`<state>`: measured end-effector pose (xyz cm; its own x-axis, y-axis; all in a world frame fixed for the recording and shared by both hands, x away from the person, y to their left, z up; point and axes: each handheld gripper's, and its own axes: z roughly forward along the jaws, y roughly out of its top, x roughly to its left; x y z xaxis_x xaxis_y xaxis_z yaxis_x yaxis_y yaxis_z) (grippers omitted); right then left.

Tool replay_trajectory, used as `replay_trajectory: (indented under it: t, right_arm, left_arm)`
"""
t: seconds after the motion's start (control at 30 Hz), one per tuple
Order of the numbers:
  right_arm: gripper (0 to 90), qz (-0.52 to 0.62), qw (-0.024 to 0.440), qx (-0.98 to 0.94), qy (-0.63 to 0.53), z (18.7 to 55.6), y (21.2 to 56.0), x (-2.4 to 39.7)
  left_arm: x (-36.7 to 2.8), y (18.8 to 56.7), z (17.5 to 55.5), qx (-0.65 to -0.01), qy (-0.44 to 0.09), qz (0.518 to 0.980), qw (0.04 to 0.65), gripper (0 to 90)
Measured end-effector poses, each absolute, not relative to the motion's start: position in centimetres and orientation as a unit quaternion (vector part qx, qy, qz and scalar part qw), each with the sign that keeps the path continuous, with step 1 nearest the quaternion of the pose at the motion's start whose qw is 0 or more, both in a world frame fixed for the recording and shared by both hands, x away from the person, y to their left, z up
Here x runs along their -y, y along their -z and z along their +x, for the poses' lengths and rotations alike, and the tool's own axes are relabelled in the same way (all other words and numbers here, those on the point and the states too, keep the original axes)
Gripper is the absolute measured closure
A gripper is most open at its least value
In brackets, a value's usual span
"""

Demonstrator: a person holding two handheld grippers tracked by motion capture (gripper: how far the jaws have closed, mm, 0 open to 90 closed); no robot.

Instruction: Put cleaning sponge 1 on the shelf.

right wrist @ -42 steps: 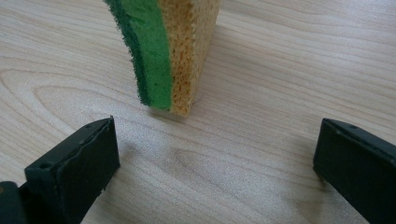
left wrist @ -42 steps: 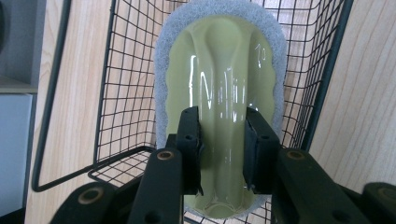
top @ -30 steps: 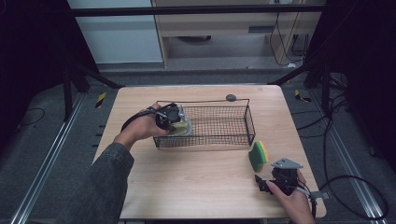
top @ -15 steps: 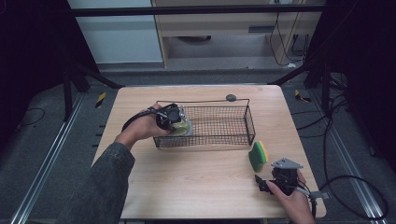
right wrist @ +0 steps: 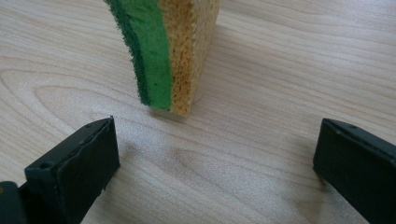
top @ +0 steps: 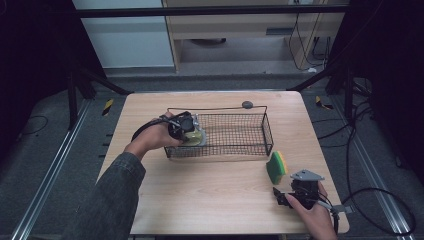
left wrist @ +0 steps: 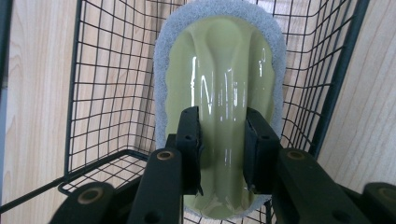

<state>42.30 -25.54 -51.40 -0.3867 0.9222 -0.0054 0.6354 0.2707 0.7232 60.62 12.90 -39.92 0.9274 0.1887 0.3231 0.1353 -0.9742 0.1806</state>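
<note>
The left gripper (top: 192,131) is pinching a pale green scrubber (left wrist: 219,100) by its glossy raised handle, one black pad pressing on each side of that ridge. The scrubber, edged with a grey scouring pad, is hanging inside the black wire basket (top: 250,145) at its left end, among the mesh walls in the left gripper view; whether it is touching the basket's floor cannot be told. The basket is sitting near the middle of the wooden table (top: 210,200), long side running left to right, with a small dark round object (top: 247,104) lying just beyond its far rim.

The right gripper (top: 281,198) is resting at the near right corner of the table with its jaws spread wide and nothing between them. A green-and-yellow sponge (right wrist: 166,51) is standing on edge on the bare wood just beyond those jaws, outside the basket and near its right end.
</note>
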Motion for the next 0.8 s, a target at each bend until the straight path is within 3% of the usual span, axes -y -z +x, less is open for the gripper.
replay_trajectory:
  t: [0.33,0.63,0.8]
  right_arm:
    - [0.5,0.508,0.220,-0.766,-0.326,42.3,51.4,25.5]
    - [0.5,0.507,0.220,-0.767,-0.326,42.3,51.4,25.5]
    - [0.5,0.507,0.220,-0.767,-0.326,42.3,51.4,25.5]
  left_arm:
    - [-13.1,39.8,60.3,-0.094,-0.161,0.979,0.085,65.7]
    - [-13.8,37.8,59.7,-0.111,-0.181,0.968,0.130,61.2]
    - [-14.1,37.1,59.1,-0.132,-0.202,0.960,0.144,49.7]
